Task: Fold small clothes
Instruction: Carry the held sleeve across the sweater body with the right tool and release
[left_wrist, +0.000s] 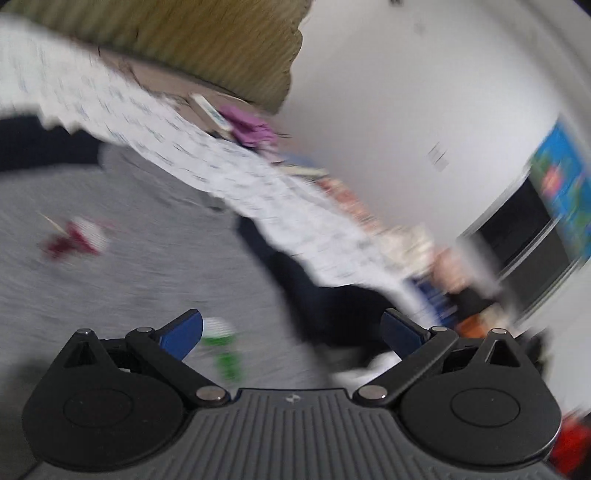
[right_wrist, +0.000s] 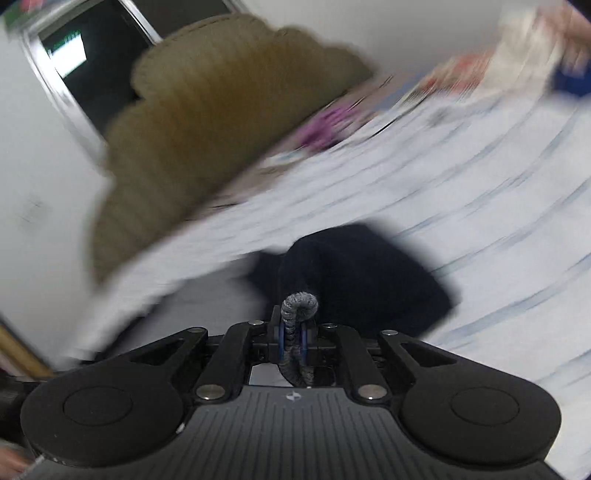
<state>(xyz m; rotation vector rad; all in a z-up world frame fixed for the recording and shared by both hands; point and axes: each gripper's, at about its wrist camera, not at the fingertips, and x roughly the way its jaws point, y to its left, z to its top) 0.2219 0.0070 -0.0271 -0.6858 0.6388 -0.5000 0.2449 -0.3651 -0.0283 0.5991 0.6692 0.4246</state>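
Both views are heavily motion-blurred, so details are rough. Biggest thing: a grey sheet (left_wrist: 110, 266) covers the bed, a white patterned cloth (left_wrist: 207, 155) runs diagonally across the left view from upper left to lower right, and a tan cushion (right_wrist: 207, 147) sits behind. Next: the dark garment (right_wrist: 369, 273), navy or black, is the task item as far as I can judge. In the right view it bunches directly ahead of the right tongs (right_wrist: 294, 336), touching them; in the left view the same dark fabric (left_wrist: 325, 314) lies ahead and to the right of the left tongs (left_wrist: 291, 332), not touching. Right tongs are closed almost fully, pads pinching a grey ribbed edge (right_wrist: 299, 306) of the garment that loops up between them. Left tongs are spread wide with nothing between the blue pads (left_wrist: 184, 332). Key relation: the right hand already has the fabric, and the garment hangs forward from that pinch. Its long axis is unreadable in this blur. My read: the left hand needs to go right and forward to take a second point on the edge before any fold. Risk: with one pinch only, the cloth stays bunched. Small stuff: a red-and-white item (left_wrist: 81, 236) and a green-and-white one (left_wrist: 221, 347) lie on the sheet.
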